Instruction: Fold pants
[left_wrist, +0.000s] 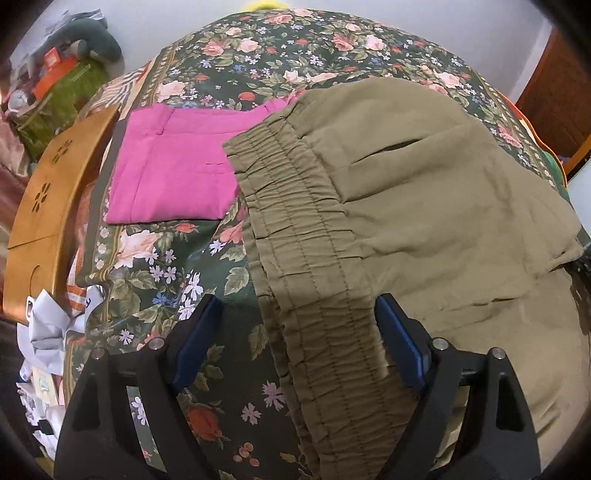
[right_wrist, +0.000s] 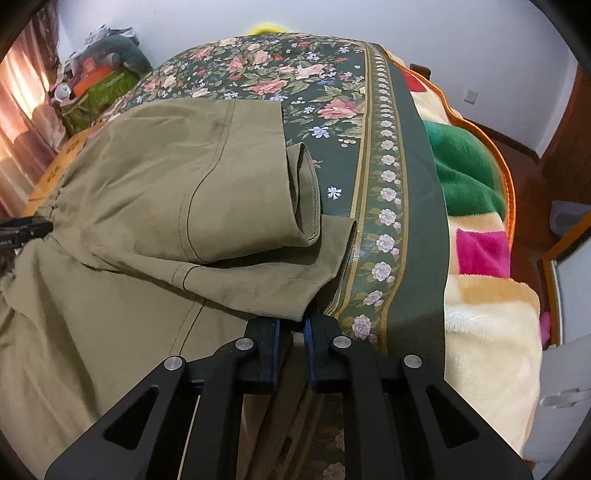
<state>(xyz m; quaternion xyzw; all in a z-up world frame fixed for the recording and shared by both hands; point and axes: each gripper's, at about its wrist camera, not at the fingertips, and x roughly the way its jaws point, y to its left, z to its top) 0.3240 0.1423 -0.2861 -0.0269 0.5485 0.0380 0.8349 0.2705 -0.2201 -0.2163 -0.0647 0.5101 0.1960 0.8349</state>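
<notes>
Olive pants (left_wrist: 424, 221) lie spread on a floral bedspread (left_wrist: 166, 266). Their gathered elastic waistband (left_wrist: 314, 258) runs down the middle of the left wrist view. My left gripper (left_wrist: 297, 301) stands open astride that waistband, its blue pads (left_wrist: 199, 332) wide apart; the left pad hangs over bare bedspread. In the right wrist view the same olive pants (right_wrist: 147, 192) show a folded-over leg with its hem (right_wrist: 306, 192) facing right. My right gripper (right_wrist: 291, 323) is shut on the lower corner of the leg's edge, with fabric pinched between the pads.
Folded pink pants (left_wrist: 173, 173) lie beyond the waistband on the left. A wooden board (left_wrist: 40, 206) and crumpled papers (left_wrist: 48, 332) sit off the bed's left edge. A plush multicoloured blanket (right_wrist: 480, 258) hangs at the right edge. Boxes and clutter (right_wrist: 96, 85) stand at the far left.
</notes>
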